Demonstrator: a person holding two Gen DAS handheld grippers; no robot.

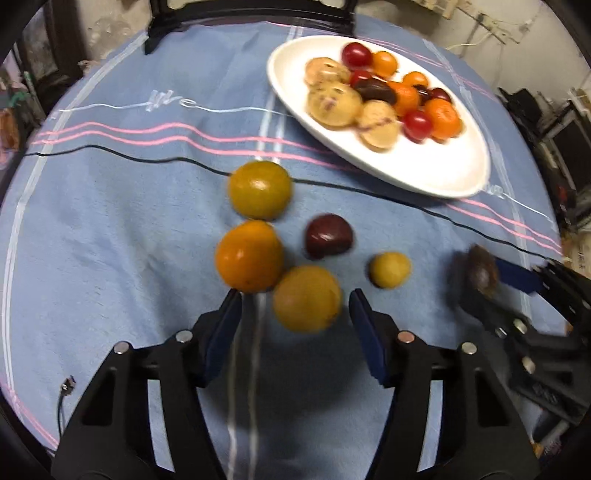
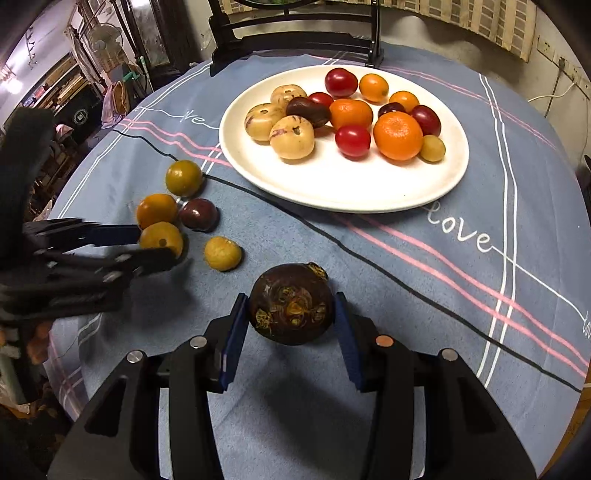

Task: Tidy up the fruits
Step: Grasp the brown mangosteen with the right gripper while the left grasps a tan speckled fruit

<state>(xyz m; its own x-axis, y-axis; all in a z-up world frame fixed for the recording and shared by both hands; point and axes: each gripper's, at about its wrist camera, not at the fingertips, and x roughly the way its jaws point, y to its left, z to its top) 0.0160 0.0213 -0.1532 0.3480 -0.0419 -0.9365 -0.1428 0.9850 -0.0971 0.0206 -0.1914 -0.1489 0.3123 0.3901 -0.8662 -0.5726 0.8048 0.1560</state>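
Note:
A white plate (image 1: 424, 173) (image 2: 332, 195) at the far side of the blue cloth holds several fruits: tangerines, red plums and pale speckled melons. Loose on the cloth lie a greenish tangerine (image 1: 260, 190) (image 2: 183, 178), an orange one (image 1: 249, 254) (image 2: 157, 210), a dark plum (image 1: 328, 236) (image 2: 198, 214) and a small yellow fruit (image 1: 389, 269) (image 2: 222, 253). My left gripper (image 1: 295, 299) (image 2: 157, 245) straddles a yellow-orange fruit (image 1: 306, 297) (image 2: 161, 238), with gaps showing on both sides. My right gripper (image 2: 291, 317) (image 1: 480, 280) is shut on a dark purple round fruit (image 2: 291, 304) (image 1: 478, 271).
A black chair (image 1: 251, 18) (image 2: 295, 33) stands behind the round table. A thin cable (image 1: 66, 386) lies near the table's near left edge. Room clutter surrounds the table. Bare cloth (image 2: 443, 295) lies to the right of my right gripper.

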